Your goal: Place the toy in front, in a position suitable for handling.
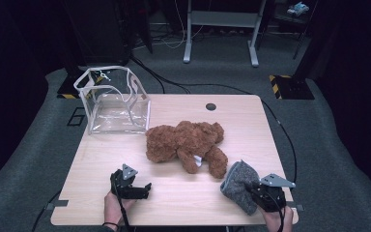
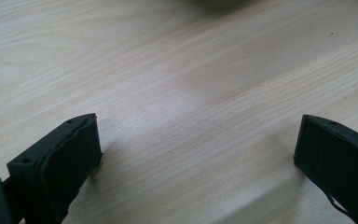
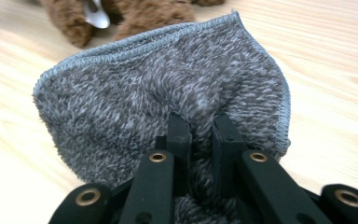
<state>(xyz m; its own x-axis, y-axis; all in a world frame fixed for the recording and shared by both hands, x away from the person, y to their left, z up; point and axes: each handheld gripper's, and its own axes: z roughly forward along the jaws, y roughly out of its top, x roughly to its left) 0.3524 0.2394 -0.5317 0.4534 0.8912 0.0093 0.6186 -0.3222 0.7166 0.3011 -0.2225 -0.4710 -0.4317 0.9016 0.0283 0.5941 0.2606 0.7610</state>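
The brown teddy bear (image 1: 186, 145) blocks the middle of the table (image 1: 251, 125), and the clear bag (image 1: 113, 101) blocks the far left corner. Bare wood is open along the near edge and far right.

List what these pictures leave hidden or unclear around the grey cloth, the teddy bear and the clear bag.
- Grey cloth: the pinched fold is hidden by the right gripper in the right gripper view.
- Teddy bear: its face is turned away in the high view; the top edge cuts it off in the right gripper view.
- Clear bag: too small and glary in the high view to tell whether it holds anything.
- Left gripper: open over bare table.
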